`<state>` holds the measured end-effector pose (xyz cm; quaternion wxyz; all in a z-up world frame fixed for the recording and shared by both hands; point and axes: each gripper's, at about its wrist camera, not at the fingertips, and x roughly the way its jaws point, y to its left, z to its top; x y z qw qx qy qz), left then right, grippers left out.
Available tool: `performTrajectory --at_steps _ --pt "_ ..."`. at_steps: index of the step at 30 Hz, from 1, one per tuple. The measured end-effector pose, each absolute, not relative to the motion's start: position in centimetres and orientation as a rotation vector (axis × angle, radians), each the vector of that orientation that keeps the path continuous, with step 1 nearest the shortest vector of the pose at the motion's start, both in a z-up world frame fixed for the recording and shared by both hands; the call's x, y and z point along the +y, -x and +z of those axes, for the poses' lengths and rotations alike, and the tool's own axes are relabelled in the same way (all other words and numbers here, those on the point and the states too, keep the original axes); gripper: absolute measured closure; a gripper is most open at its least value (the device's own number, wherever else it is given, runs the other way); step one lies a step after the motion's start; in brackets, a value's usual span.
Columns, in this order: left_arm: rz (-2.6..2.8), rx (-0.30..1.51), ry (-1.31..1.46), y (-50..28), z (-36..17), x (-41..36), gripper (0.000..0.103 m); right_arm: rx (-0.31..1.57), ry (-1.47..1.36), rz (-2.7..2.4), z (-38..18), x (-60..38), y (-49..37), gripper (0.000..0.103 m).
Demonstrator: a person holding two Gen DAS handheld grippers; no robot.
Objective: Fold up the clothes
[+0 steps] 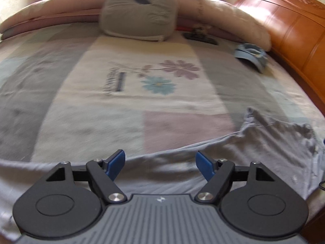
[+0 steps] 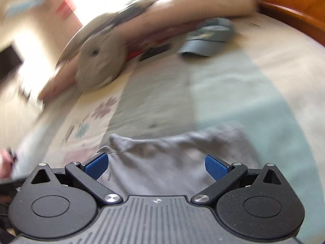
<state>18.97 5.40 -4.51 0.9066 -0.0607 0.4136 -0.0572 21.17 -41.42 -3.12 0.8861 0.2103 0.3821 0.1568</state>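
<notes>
Hovering spread-fingered and empty, the left hand-held gripper (image 1: 160,165) and right hand-held gripper (image 2: 156,165) flank the grey shirt (image 1: 254,148) beneath them, seemingly to grasp its edges.

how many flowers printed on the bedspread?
2. The purple flower is farther up the bedspread, toward the pillows; the teal flower sits just below it, nearer the claws. The right wrist view blurs both; more may be hidden.
</notes>
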Motion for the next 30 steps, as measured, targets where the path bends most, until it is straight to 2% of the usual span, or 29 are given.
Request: performTrajectory --at_steps 6,15,25,30 --pt "-0.218 0.84 0.097 -20.2 -3.4 2.8 0.026 0.798 -0.712 0.171 -6.7 -47.1 -16.7 0.0" --pt "-0.283 0.872 0.013 -21.0 -2.4 -1.5 0.025 0.776 -0.904 0.218 -10.4 -48.9 -18.1 0.0" --pt "-0.322 0.887 -0.033 -22.0 -1.6 -4.5 0.025 0.883 -0.957 0.323 -10.6 -47.6 -19.9 0.0" --pt "-0.344 0.892 -0.059 -22.5 -1.6 -5.8 0.025 0.786 -0.912 0.304 -10.5 -47.1 -20.7 0.0"
